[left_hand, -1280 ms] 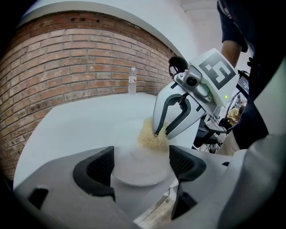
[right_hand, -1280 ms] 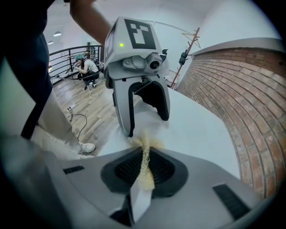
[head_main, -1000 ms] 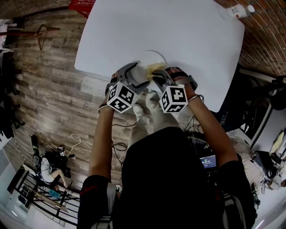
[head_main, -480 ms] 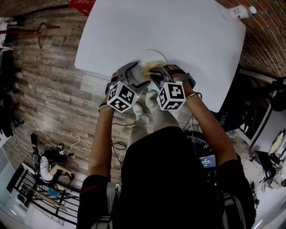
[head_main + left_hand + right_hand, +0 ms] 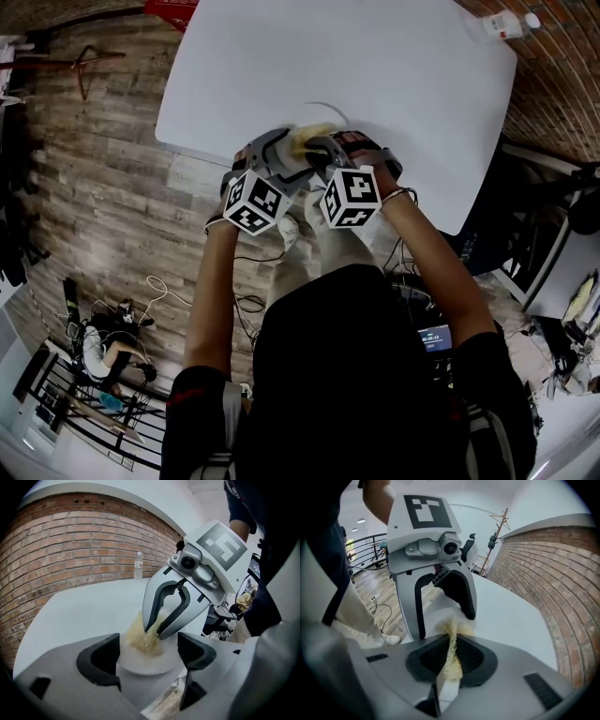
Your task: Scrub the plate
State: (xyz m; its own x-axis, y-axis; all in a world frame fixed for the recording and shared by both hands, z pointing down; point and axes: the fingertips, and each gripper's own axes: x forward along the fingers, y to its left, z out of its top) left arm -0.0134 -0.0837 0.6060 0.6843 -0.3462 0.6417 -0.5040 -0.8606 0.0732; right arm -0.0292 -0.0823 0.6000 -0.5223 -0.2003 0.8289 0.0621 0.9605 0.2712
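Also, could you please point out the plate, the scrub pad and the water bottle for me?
plate (image 5: 154,663), left gripper view, bare surface by its near rim.
scrub pad (image 5: 142,638), left gripper view, middle of the yellow wad.
water bottle (image 5: 138,569), left gripper view, its body.

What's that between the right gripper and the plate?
A yellow scrubber, pinched in the right gripper and pressed on the plate; the left gripper view shows it.
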